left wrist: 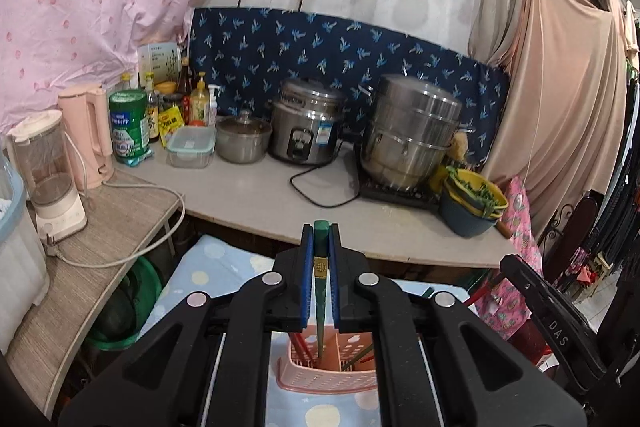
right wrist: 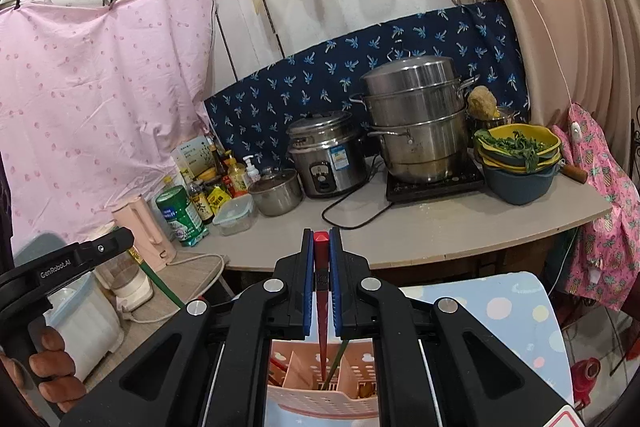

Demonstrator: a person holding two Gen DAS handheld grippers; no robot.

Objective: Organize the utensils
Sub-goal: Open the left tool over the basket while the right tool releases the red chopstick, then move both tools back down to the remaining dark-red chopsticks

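My left gripper (left wrist: 321, 239) is shut on a green chopstick (left wrist: 320, 291) held upright, its tip down inside a pink perforated utensil basket (left wrist: 328, 375). The basket also holds red and green chopsticks. My right gripper (right wrist: 321, 243) is shut on a red chopstick (right wrist: 322, 307), its tip down in the same pink basket (right wrist: 320, 397), beside a green chopstick (right wrist: 336, 359). The left gripper's body (right wrist: 68, 267) shows at the left of the right wrist view, and the right gripper's body (left wrist: 548, 311) at the right of the left wrist view.
The basket stands on a blue polka-dot cloth (left wrist: 208, 267). Behind is a counter (left wrist: 248, 195) with a rice cooker (left wrist: 306, 121), a steel steamer pot (left wrist: 412, 135), a small pot (left wrist: 242, 139), bottles, a pink kettle (left wrist: 86, 135), a blender (left wrist: 52, 171) and stacked bowls (left wrist: 474, 203).
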